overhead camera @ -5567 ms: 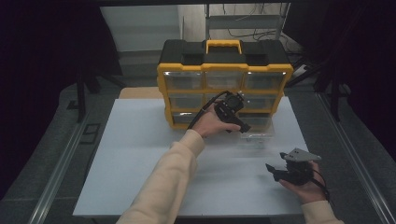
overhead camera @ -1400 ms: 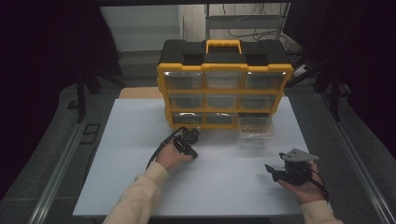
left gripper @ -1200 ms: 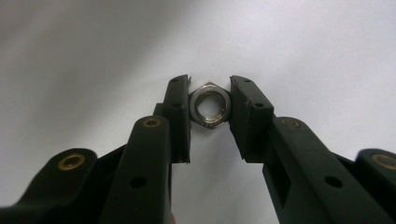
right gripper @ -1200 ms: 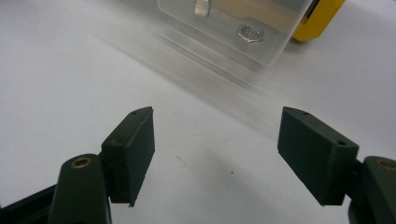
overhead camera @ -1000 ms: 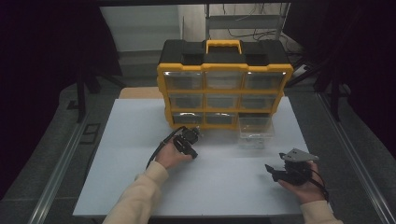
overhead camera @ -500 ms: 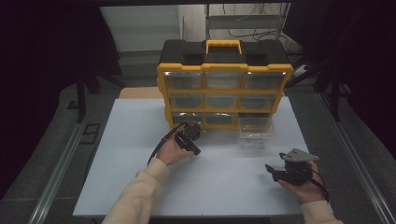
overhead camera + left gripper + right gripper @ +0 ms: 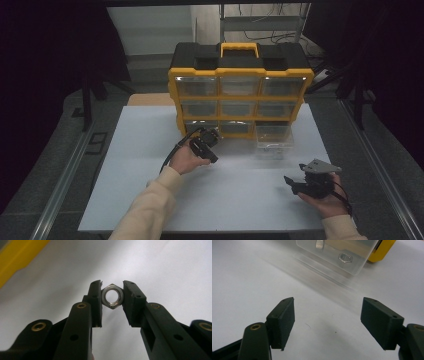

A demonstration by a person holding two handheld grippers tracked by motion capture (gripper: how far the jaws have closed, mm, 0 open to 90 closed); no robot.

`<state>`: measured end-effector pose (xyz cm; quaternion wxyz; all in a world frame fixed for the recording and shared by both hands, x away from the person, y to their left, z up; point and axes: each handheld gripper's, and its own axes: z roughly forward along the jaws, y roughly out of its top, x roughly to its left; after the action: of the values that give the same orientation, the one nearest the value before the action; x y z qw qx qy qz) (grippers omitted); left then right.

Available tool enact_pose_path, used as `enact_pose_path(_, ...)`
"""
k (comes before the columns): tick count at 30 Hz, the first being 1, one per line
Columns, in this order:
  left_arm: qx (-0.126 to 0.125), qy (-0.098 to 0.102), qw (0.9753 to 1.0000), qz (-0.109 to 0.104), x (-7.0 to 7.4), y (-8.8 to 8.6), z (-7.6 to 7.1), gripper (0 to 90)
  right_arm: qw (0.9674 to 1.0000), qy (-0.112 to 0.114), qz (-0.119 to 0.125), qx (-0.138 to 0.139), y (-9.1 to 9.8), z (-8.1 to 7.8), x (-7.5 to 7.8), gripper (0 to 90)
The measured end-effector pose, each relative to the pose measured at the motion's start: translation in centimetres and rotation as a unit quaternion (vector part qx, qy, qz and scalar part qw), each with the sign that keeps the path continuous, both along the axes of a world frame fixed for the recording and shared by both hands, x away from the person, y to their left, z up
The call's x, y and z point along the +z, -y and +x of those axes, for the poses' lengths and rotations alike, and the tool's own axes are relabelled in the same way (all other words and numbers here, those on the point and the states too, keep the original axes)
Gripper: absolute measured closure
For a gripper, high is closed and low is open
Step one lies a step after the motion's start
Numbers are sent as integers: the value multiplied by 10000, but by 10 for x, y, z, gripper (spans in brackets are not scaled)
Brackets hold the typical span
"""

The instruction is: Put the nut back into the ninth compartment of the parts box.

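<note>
Hexagonal steel nut (image 7: 113, 296) (smooth, shiny)

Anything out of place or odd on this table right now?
One clear plastic drawer sits out on the white table in front of the yellow and black organiser case, leaving its lower-right slot empty. Two steel hex nuts lie in it. The left gripper pinches another steel hex nut. Nothing looks spilled or damaged.

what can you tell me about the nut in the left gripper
The nut is a small six-sided one of bright silvery metal, with a round hole through its middle whose inner wall looks threaded. It stands on edge with the hole facing the camera, pinched on two opposite sides between the black pads of the left gripper. Nothing else touches it; the white table lies behind it.
</note>
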<state>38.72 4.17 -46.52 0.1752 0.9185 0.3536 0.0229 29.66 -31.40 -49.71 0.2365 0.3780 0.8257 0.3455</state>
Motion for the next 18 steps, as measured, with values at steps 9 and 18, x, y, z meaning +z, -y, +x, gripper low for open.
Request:
enact_pose_path(9, -76, 115, 9999, -37, 17, 7, 1, 699, 10000, -3, 1, 0, 0, 0, 0, 284)
enact_pose_path(18, -163, 216, 9996, -96, 31, 17, 3, 700, 10000, 4, 10, 7, 0, 0, 0, 284)
